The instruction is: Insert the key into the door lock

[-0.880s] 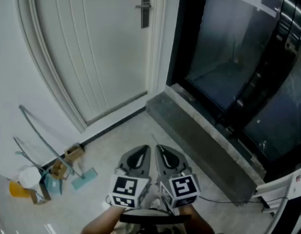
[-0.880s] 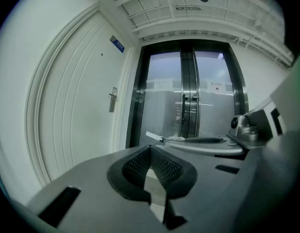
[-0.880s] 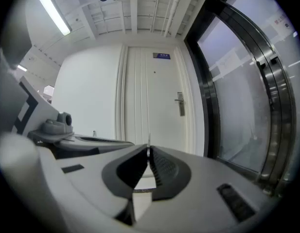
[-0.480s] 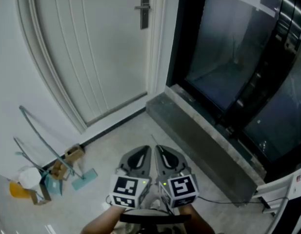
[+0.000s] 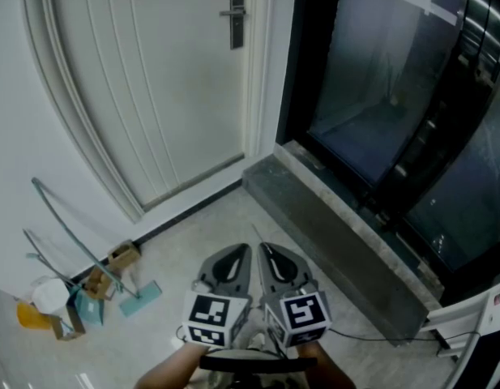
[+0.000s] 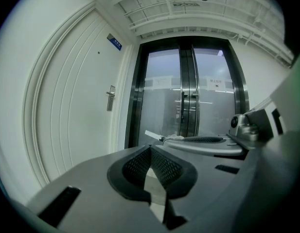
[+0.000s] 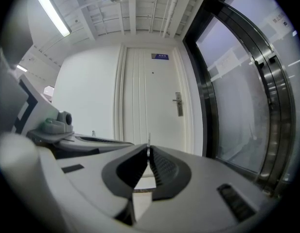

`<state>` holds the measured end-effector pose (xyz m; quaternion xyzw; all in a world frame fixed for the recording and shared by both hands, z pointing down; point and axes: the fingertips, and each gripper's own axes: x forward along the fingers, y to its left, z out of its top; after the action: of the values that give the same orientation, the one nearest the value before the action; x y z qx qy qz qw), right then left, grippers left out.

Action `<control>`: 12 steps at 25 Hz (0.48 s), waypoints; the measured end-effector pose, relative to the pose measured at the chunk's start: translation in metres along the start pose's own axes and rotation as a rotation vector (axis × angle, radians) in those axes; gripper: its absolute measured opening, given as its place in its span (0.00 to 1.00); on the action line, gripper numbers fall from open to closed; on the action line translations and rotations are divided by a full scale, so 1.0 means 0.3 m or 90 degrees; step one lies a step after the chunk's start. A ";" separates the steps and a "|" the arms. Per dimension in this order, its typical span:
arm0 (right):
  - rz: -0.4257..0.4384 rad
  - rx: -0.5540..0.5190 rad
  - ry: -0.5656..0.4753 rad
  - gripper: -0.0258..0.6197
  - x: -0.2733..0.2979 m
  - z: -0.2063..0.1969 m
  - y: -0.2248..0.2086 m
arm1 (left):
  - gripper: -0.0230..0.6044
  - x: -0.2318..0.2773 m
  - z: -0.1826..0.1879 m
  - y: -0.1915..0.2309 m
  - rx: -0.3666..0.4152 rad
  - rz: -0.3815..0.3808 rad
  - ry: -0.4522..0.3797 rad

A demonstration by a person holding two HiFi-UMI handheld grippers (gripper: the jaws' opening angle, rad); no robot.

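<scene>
A white panelled door (image 5: 168, 87) stands ahead, and its dark lock plate with a lever handle (image 5: 237, 14) is far off at the top of the head view. The same lock (image 6: 111, 97) (image 7: 178, 104) appears small in both gripper views. My two grippers are held side by side low in the head view. The right gripper (image 5: 264, 248) (image 7: 149, 148) is shut on a thin key (image 7: 149, 141) whose blade sticks out past the tips, a faint sliver (image 5: 255, 235) pointing toward the door. The left gripper (image 5: 241, 248) (image 6: 150, 147) is shut with nothing in it. The key (image 6: 153, 135) also shows beside it.
Dark glass doors (image 5: 395, 96) in a black frame fill the right side, behind a raised stone threshold (image 5: 331, 233). Bent metal rods, cardboard scraps and a white cup (image 5: 79, 282) lie on the floor at the left. A thin cable (image 5: 371, 335) runs along the floor at the right.
</scene>
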<state>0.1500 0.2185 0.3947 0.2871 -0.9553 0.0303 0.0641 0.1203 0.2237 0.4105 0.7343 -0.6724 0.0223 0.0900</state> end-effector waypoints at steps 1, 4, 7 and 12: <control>0.001 0.000 0.000 0.06 -0.003 0.000 -0.009 | 0.05 0.007 0.001 -0.006 0.001 0.001 0.000; 0.003 -0.003 0.003 0.06 -0.012 -0.006 -0.033 | 0.05 0.029 0.002 -0.031 0.003 0.001 0.003; 0.005 -0.002 0.004 0.06 -0.022 -0.012 -0.060 | 0.05 0.053 -0.002 -0.057 0.006 0.001 0.005; 0.007 -0.002 0.004 0.06 -0.038 -0.014 -0.120 | 0.05 0.094 0.002 -0.101 0.010 0.006 0.006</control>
<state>0.1797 0.1952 0.3981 0.2818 -0.9566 0.0299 0.0671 0.1528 0.1983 0.4110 0.7316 -0.6753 0.0315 0.0876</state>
